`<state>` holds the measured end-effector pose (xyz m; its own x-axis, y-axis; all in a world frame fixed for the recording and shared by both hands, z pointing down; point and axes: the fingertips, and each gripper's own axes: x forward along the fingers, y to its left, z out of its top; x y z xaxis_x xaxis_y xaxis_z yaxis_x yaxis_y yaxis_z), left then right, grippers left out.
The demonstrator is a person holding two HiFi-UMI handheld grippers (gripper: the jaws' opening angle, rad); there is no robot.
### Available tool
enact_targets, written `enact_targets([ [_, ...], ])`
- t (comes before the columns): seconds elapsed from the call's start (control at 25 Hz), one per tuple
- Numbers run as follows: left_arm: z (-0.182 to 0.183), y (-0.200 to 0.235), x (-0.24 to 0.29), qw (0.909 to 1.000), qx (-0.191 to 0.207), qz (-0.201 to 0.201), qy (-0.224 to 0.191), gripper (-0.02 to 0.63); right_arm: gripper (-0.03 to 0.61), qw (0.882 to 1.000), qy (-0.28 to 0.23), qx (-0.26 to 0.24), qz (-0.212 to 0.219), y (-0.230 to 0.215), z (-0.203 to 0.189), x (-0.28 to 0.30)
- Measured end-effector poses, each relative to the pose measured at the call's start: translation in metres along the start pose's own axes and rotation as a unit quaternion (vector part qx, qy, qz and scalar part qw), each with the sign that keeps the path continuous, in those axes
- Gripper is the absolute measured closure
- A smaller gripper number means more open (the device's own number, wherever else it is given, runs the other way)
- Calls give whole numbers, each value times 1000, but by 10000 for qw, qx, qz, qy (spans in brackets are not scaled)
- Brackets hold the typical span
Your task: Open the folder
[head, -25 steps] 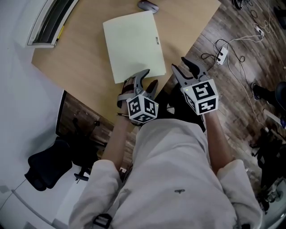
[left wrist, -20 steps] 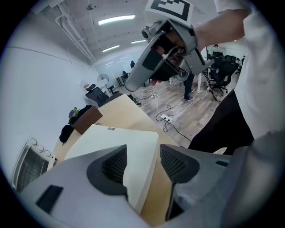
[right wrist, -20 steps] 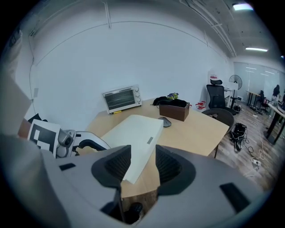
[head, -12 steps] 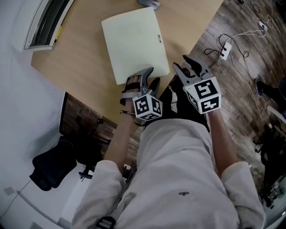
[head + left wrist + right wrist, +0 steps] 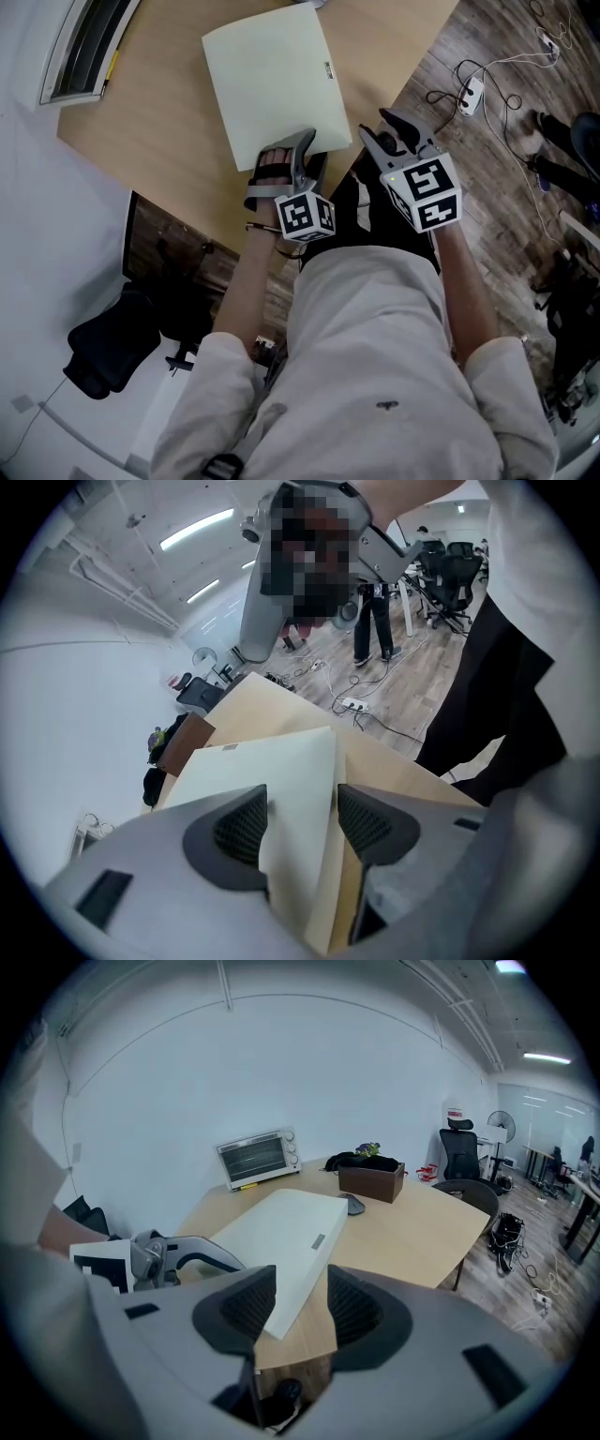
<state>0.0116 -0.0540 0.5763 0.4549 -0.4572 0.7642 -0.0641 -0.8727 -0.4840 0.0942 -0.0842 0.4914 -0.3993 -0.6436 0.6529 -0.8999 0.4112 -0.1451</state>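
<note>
Now the cream folder (image 5: 272,84) lies closed on the wooden worktop (image 5: 169,112); the left gripper (image 5: 311,157) sits at its near edge, jaws spread wide with that edge between them, not clamped; the right gripper (image 5: 380,131) hangs just beyond the worktop's edge, beside the left, jaws parted and holding nothing.

1 folder (image 5: 272,80): flat on table (image 5: 169,141). 1 left gripper (image 5: 311,155): at folder's near edge, that edge between its jaws. 1 right gripper (image 5: 380,131): right of it, past the table's edge. 1 toaster oven (image 5: 89,42): table's far left. 1 power strip (image 5: 471,94): floor, right.
</note>
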Motion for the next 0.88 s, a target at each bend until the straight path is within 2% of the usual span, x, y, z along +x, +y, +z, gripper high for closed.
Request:
enact_targets([
  [0.56, 2, 2, -1, 9995, -236, -154, -137, 397, 416, 10000, -34, 25, -30, -1, -4, -5],
  [0.88, 4, 2, -4, 9984, -425, -246, -279, 448, 417, 10000, -35, 19, -18, 1, -4, -4],
])
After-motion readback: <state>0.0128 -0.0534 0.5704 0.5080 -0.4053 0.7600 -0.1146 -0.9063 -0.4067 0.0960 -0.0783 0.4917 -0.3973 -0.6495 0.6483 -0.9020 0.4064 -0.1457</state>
